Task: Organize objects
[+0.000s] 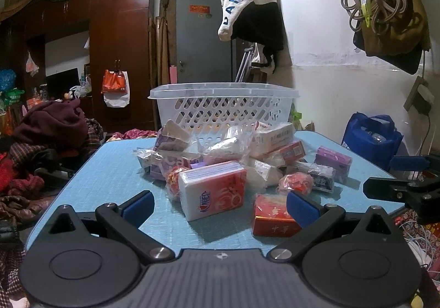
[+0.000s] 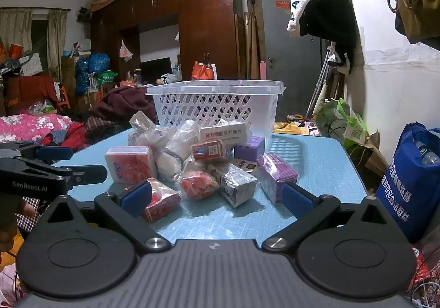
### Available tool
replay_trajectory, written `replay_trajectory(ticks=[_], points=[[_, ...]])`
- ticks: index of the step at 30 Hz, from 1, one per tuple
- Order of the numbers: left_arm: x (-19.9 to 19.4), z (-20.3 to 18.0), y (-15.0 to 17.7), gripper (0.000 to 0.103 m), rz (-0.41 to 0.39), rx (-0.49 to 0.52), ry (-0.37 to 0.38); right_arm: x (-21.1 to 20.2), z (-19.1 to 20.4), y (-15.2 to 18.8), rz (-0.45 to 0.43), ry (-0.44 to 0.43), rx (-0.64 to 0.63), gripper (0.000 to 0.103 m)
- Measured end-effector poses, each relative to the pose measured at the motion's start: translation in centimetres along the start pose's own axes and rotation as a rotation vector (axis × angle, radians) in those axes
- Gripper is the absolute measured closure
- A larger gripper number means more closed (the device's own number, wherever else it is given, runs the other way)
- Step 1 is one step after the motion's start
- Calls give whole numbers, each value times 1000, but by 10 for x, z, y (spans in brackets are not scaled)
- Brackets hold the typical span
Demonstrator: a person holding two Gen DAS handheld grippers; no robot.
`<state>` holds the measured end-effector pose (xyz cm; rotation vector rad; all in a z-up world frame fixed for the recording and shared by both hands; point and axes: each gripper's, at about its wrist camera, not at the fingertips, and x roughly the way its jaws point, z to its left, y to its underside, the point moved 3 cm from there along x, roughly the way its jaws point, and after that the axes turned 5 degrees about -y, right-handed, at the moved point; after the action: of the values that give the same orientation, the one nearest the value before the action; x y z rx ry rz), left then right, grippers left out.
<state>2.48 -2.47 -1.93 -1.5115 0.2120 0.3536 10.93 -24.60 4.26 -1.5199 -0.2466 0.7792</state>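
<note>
A pile of small packets lies on the blue table (image 1: 115,178) in front of a white lattice basket (image 1: 222,104). In the left wrist view a red and white tissue pack (image 1: 213,192) is nearest, with a red box (image 1: 271,216) to its right. My left gripper (image 1: 218,207) is open and empty, low at the table's near edge. In the right wrist view the basket (image 2: 214,107) stands behind the pile, with a red box (image 2: 159,199), a silver box (image 2: 238,184) and a purple box (image 2: 276,174) in front. My right gripper (image 2: 217,196) is open and empty.
The right gripper shows at the right edge of the left wrist view (image 1: 404,184); the left gripper shows at the left of the right wrist view (image 2: 46,167). A blue bag (image 2: 412,181) stands right of the table. Clothes (image 1: 52,126) are heaped at the left.
</note>
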Motion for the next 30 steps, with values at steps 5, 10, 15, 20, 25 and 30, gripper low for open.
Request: replay_trajectory(ticks=[5, 10, 15, 20, 25, 30], points=[[1, 1, 1, 0, 5, 1, -1, 0, 0, 0, 0, 0, 0, 0], [1, 1, 0, 0, 8, 4, -1, 0, 0, 0, 0, -2, 1, 0], [1, 2, 1, 0, 10, 2, -4, 0, -2, 0, -2, -10, 10, 0], [2, 2, 1, 0, 11, 3, -4, 0, -3, 1, -1, -18, 12, 0], [2, 3, 1, 0, 12, 4, -3, 1, 0, 1, -5, -8, -9, 0], [2, 3, 1, 0, 14, 9, -3, 1, -2, 1, 0, -18, 0, 0]])
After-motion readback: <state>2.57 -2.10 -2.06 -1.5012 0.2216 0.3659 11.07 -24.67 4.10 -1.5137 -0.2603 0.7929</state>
